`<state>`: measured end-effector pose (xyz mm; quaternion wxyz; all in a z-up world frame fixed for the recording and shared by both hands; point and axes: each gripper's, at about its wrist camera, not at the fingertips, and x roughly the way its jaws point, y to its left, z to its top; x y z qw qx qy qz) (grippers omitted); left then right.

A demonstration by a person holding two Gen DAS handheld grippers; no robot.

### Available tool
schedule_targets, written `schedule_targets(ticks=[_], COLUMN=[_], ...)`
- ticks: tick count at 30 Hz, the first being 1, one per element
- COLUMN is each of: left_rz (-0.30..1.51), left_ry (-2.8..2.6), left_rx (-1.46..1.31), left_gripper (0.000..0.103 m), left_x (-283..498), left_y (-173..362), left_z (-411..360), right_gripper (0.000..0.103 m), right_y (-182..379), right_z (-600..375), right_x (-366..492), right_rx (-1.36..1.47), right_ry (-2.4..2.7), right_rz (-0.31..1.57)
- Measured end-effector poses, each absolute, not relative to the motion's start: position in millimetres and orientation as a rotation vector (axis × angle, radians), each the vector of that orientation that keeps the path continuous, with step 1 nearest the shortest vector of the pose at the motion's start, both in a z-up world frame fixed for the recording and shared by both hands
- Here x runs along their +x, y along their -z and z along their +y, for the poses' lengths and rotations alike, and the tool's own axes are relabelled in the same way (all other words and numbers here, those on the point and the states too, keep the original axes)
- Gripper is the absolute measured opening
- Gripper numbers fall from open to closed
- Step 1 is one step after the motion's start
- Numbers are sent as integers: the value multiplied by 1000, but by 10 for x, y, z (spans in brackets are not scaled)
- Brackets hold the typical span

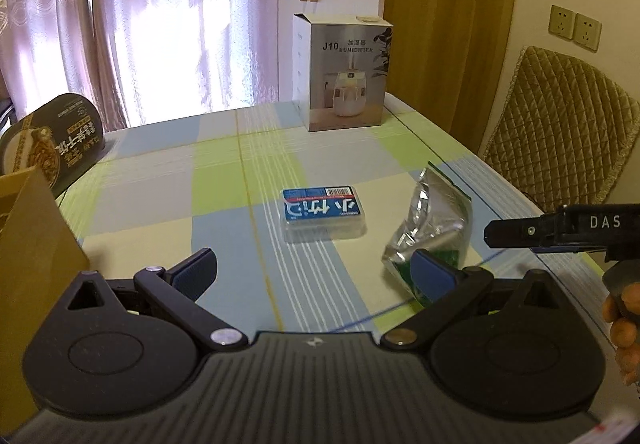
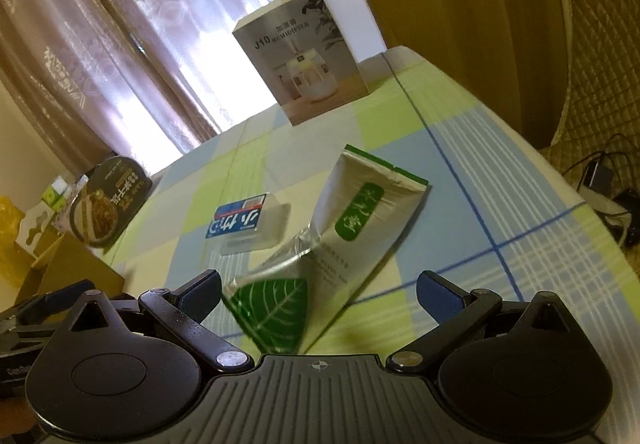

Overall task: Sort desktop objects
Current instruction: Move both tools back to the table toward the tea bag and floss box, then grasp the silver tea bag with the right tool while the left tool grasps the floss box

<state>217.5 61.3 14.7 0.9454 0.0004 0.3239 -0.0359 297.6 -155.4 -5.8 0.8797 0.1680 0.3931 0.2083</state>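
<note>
Now my right claw [image 2: 318, 294] gapes wide over the foil pouch [image 2: 352, 228], lower centre. My left claw [image 1: 316, 272] is wide too. I should close squarely on its crumpled end.

Daylight blows out white through the sheer curtains [image 1: 132, 24] in the upper left of both fisheye views, glaring on the checked tablecloth [image 1: 224, 180], while edges bow, darken and the right-wrist view smears slightly.

The table [image 1: 160, 180] wears a plaid cloth of pale blue, lime green, cream and grey with white stripes. The small case [image 1: 322, 213] has a blue and white label. The pouch [image 2: 360, 220] is silver with green leaf print. The box [image 1: 346, 70] is grey. The fingers [image 1: 198, 270] carry blue pads.
</note>
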Motion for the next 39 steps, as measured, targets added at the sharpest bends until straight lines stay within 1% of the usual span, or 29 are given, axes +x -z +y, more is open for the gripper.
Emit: schedule_targets(ticks=[7,12,21,26,27,29,30,31,32,39], left_rz=[655,676,705,715,717,721,723,725,725,722], left_ry=[67,53,38,35,35,37,38,40,44,74], left_rx=[8,-4,-38,-35,-33,-29,-27,-24,-20,5], left_gripper=[101,101,101,101,101,101,101,101,101,101], left_x=[2477,2632,2709,2715,2718,2731,2742,2752,2764,2843], left_y=[-87,23,153,201,211,234,247,260,271,323], left_z=[649,692,767,777,777,775,773,769,763,686], right_gripper=[101,101,101,100,98,83,79,70,59,51], right_y=[99,282,488,490,487,480,475,474,473,464], right_z=[-1395,-1374,-1308,-1178,-1160,-1131,-1126,-1121,-1120,-1169], right_x=[3292,3476,3611,3635,3644,3658,3671,3687,3706,3840], right_rx=[341,367,424,371,356,317,299,281,264,220], right_ry=[-434,-404,-387,-373,-367,-349,-343,-340,-337,-375], right_rz=[834,885,940,924,921,911,906,903,902,896])
